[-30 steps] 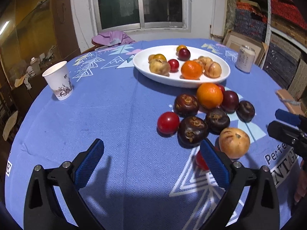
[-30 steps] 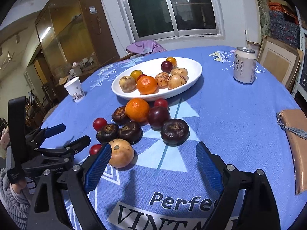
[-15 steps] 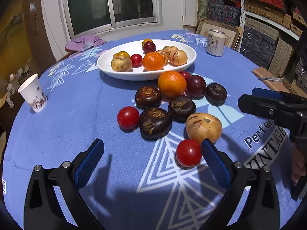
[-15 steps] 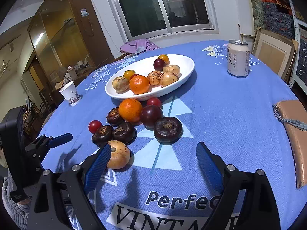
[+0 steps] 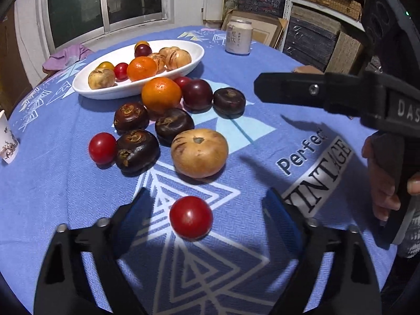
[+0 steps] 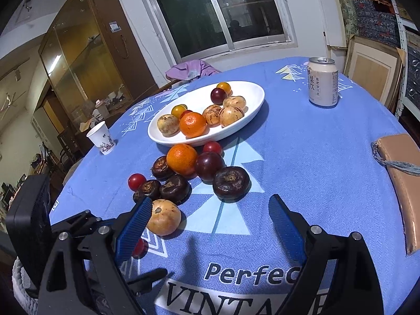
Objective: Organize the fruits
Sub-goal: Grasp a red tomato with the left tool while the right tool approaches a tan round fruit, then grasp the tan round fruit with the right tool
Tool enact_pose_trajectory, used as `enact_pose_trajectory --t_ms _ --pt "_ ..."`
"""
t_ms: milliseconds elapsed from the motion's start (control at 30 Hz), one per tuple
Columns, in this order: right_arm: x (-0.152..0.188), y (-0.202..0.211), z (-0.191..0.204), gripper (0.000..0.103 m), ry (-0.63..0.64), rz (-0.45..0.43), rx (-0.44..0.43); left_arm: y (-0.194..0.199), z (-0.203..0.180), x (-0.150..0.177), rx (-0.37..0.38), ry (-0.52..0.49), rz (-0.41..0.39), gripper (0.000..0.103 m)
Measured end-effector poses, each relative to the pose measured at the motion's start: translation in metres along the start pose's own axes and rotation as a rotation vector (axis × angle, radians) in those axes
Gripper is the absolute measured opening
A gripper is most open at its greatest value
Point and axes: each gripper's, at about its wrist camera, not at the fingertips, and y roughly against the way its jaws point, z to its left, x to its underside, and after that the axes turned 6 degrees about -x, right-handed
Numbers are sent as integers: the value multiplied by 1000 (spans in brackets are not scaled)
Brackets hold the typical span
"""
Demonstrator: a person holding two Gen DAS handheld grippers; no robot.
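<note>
Left wrist view: the left claw (image 5: 207, 210) is closing around a small red tomato (image 5: 190, 217) on the blue surface (image 5: 65, 183), pads not yet touching; a tan fruit (image 5: 199, 152) sits just behind. Right wrist view: the right claw (image 6: 210, 223) hangs released, the tan fruit beside its left pad, dish (image 6: 252, 97) and can (image 6: 322, 81) beyond.
</note>
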Motion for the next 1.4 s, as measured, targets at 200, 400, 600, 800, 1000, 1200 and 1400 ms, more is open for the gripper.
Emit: enact_pose_trajectory --t_ms 200,400,600,800,1000,1200,1400 --pt "1 -3 0 91 3 11 1 0 3 4 19 26 18 68" --pt "1 -3 2 91 16 15 -3 1 4 5 22 21 26 69" --pt "2 -7 -1 91 7 31 12 4 4 6 -62 35 15 69" --pt "2 -8 1 91 15 38 10 8 17 9 -59 100 16 38" --pt "3 -10 2 91 21 46 13 15 12 9 -20 82 -28 32" --pt "6 -10 16 91 110 37 3 22 12 12 -4 94 -44 28" --pt "6 -11 16 91 116 41 21 16 8 13 -7 71 -9 28"
